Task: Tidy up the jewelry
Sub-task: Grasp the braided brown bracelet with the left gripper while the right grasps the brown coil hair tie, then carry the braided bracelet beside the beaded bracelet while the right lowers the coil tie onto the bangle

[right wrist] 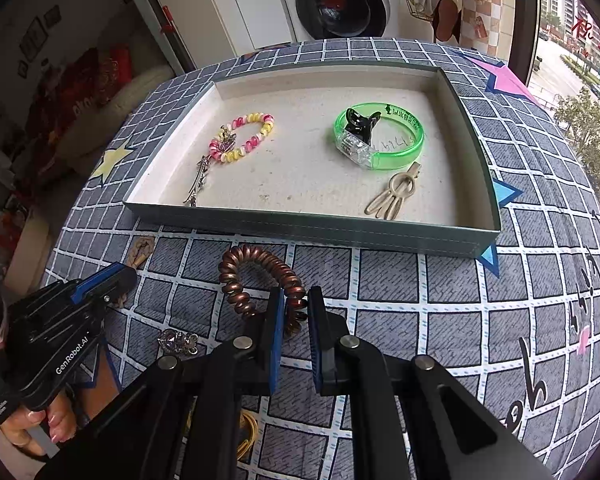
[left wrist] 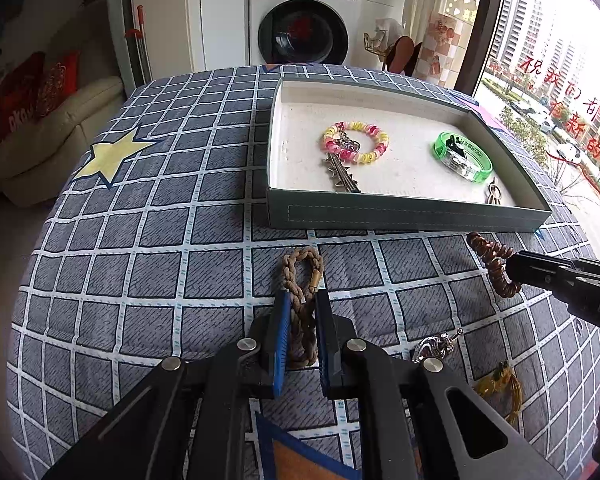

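Observation:
My left gripper (left wrist: 302, 300) is shut on a tan braided rope bracelet (left wrist: 302, 280) lying on the checked cloth, its loop sticking out past the fingertips. My right gripper (right wrist: 296, 298) is shut on a brown coil bracelet (right wrist: 256, 272), whose arc curves out to the left of the jaws; the coil also shows as a brown spiral (left wrist: 490, 256) in the left wrist view. Behind both lies a shallow grey-green tray (left wrist: 404, 216) holding a pink-and-yellow coil bracelet (left wrist: 356, 142), a metal hairpin (left wrist: 342, 174), a green bangle (left wrist: 464, 156) and a beige clip (right wrist: 394, 196).
Loose on the cloth near the grippers lie a small silver brooch (right wrist: 178, 342) and a yellow cord piece (left wrist: 498, 386). A person's hand (right wrist: 40, 424) grips the left tool's handle. A washing machine (left wrist: 306, 24) stands beyond the table; a window is at right.

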### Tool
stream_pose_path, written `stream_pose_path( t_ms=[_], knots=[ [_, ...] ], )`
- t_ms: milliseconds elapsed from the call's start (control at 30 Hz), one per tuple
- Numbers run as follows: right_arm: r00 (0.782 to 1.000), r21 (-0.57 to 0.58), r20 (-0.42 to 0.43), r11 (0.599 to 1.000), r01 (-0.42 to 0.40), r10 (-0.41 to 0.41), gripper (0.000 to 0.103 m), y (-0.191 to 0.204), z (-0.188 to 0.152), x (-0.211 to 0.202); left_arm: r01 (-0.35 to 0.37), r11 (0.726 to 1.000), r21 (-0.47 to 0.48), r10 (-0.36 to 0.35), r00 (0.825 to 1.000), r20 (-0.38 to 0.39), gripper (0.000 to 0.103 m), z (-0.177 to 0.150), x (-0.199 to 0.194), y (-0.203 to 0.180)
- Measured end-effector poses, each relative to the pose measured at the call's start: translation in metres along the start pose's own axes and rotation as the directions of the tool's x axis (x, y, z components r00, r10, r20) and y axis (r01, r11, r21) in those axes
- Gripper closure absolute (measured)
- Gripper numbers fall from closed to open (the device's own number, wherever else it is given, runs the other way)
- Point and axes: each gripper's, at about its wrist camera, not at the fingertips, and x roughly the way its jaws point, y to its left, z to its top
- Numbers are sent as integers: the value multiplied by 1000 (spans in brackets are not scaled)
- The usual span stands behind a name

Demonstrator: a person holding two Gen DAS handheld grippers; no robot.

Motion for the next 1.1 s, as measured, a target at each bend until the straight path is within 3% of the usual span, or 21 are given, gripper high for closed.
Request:
stream_pose_path(
  t_ms=[267,500,800,1100],
  knots=[
    [999,-8,23,1000,-23,23,90,-8,-12,-27,21,999,-38,-19,999,33,78,-2,-24,10],
    [998,2,61,1000,-19,19,90,-22,-11,-55,29,1000,-8,-28,997,74,78,13,-41,-1],
    [991,27,132,1000,-13,9,90,-40,16,-81,65,997,32,-68,990,122,78,52,-50,-27],
    [986,67,169,998,-20,8,90,-56,58,-77,79,995,52,-86,986,141,78,92,-32,-52]
  ],
)
